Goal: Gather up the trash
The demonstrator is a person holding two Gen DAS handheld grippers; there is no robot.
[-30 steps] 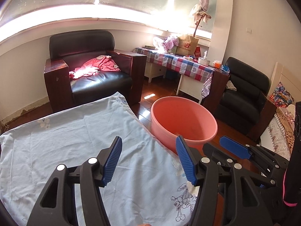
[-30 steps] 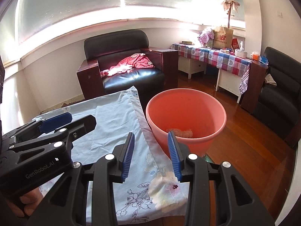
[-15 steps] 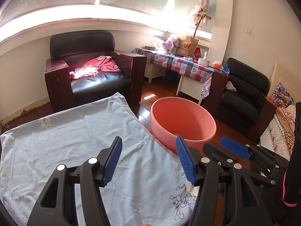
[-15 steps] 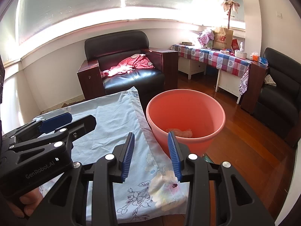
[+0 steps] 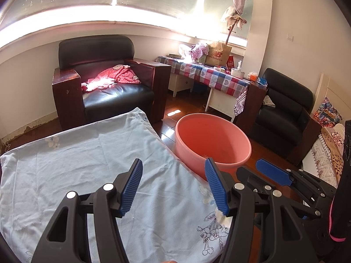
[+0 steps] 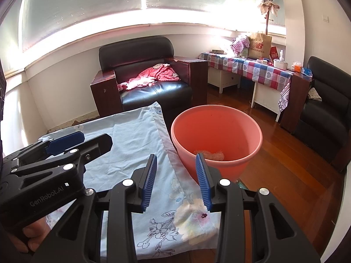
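A crumpled white tissue with a dark spot lies on the near right corner of the table's light blue flowered cloth; only a sliver of the tissue shows in the left wrist view. My right gripper hovers just above and behind it, jaws partly open with nothing between them. My left gripper stands wide open over the cloth, empty. A salmon plastic basin stands on the floor beside the table, with crumpled pale trash at its bottom.
A black armchair with a red garment stands behind the table. A desk with a checked cloth and a second black chair are at the back right. A bed shows at the right edge, above a wood floor.
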